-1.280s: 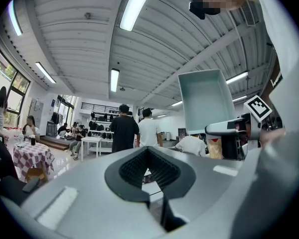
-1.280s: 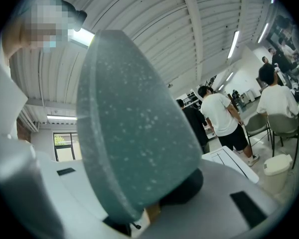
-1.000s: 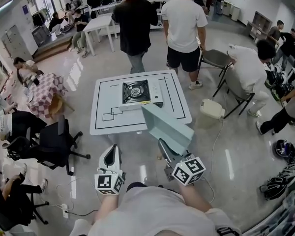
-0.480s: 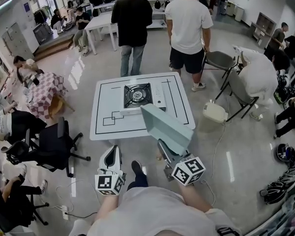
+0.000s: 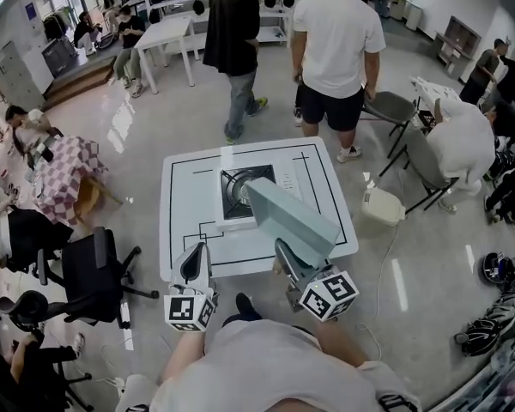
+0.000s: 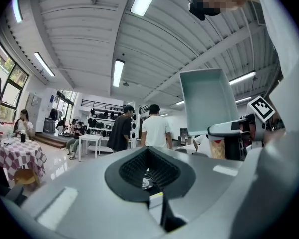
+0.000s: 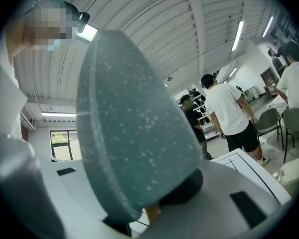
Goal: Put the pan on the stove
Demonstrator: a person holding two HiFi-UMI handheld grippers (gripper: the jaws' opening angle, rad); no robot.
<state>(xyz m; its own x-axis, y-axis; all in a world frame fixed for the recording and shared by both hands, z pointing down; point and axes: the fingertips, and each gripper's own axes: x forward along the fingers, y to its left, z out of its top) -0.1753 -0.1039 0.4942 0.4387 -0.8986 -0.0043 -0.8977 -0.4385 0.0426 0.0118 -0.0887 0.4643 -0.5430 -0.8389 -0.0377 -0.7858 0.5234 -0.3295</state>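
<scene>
A teal square pan (image 5: 292, 221) is held up by its wooden handle, my right gripper (image 5: 287, 260) shut on that handle. In the right gripper view the pan's speckled underside (image 7: 129, 133) fills the middle, with the handle (image 7: 152, 214) between the jaws. The portable gas stove (image 5: 239, 197) sits on the white table (image 5: 184, 230) just ahead, and the pan hides part of it. My left gripper (image 5: 193, 266) is level beside the right one, near the table's front edge, shut and holding nothing. The left gripper view shows the pan (image 6: 207, 101) to its right.
Two people (image 5: 335, 33) stand close behind the table. A black office chair (image 5: 94, 260) is at the table's left. A white bin (image 5: 382, 206) and a folding chair (image 5: 395, 110) are at its right. Seated people line the left side and right side.
Both grippers and the pan have come forward to the table, which now lies much nearer. The pan now overlaps the stove in the head view. The grip on the handle is unchanged.
</scene>
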